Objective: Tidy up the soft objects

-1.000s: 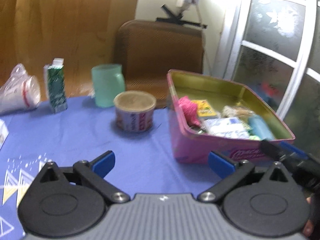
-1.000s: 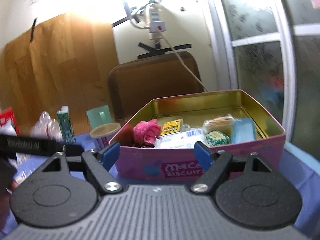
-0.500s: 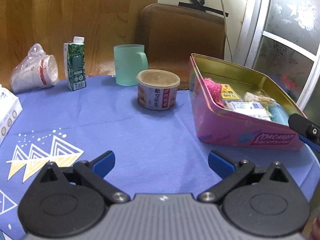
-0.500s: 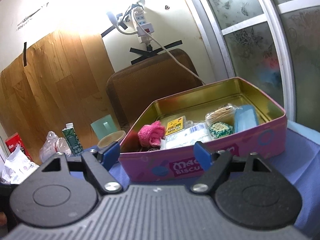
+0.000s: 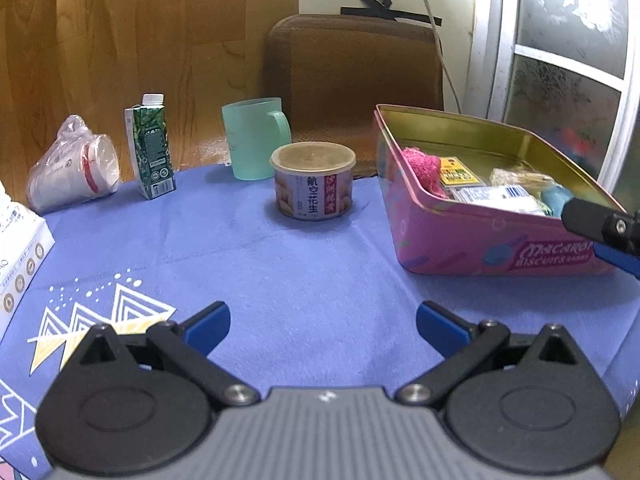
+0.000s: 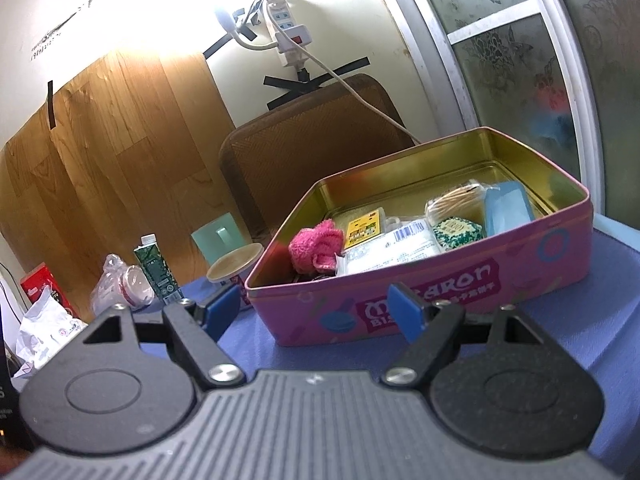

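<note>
Left claw (image 5: pixel 322 326): wide apart, holds nothing.
Right claw (image 6: pixel 314 308): wide apart, holds nothing.
Pink cloth (image 6: pixel 316 249): inside the pink tin (image 6: pixel 440 304) on the desk (image 5: pixel 280 264).
Left to do: probably picking soft things.

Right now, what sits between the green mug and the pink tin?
In the left wrist view, a round can stands between the green mug and the pink tin, slightly nearer the camera.

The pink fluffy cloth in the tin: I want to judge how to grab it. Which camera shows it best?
The right wrist view: the pink fluffy cloth shows nearly whole, at the tin's left corner beside a white packet. The left wrist view shows only its top above the tin wall.
</note>
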A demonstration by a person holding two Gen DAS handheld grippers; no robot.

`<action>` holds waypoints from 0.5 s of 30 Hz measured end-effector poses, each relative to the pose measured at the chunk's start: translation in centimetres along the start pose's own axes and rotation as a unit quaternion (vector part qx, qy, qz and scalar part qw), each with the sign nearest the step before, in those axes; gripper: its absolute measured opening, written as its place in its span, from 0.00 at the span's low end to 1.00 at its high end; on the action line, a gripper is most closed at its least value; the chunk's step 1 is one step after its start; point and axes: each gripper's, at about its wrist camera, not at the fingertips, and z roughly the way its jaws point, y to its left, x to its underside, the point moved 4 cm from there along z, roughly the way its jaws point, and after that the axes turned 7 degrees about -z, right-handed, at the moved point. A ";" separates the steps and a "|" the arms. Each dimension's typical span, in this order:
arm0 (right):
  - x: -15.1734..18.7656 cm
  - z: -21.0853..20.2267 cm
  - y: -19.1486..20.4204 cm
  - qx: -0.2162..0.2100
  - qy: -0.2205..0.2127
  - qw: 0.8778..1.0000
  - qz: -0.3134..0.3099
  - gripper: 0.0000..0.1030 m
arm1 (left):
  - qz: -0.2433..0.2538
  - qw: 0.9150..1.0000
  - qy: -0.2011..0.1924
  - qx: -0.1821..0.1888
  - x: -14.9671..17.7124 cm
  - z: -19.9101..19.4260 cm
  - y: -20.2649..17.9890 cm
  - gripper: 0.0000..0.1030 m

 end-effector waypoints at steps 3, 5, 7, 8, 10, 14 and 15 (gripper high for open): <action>0.0 -0.1 -0.1 0.001 -0.002 1.000 0.003 0.81 | 0.003 1.000 0.014 0.003 0.2 0.1 -0.1 1.00; 0.0 -0.1 -0.4 0.003 -0.004 1.000 0.006 0.81 | 0.007 1.000 0.024 0.005 0.4 0.3 -0.1 1.00; 0.0 -0.2 -0.6 0.009 -0.007 1.000 0.011 0.81 | 0.009 0.999 0.034 0.009 0.7 0.4 -0.2 1.00; 0.0 -0.2 -0.7 0.013 -0.008 1.000 0.014 0.81 | 0.010 0.999 0.042 0.009 0.8 0.5 -0.3 1.00; 0.1 -0.3 -0.9 0.017 -0.007 1.000 0.022 0.81 | 0.015 0.998 0.054 0.010 1.0 0.8 -0.3 1.00; 0.4 -0.1 -1.3 0.017 0.000 0.999 0.033 0.81 | 0.022 0.998 0.059 0.008 1.4 0.8 -0.7 1.00; 0.4 -0.1 -1.3 0.018 0.000 0.999 0.034 0.81 | 0.025 0.998 0.060 0.008 1.5 0.8 -0.8 1.00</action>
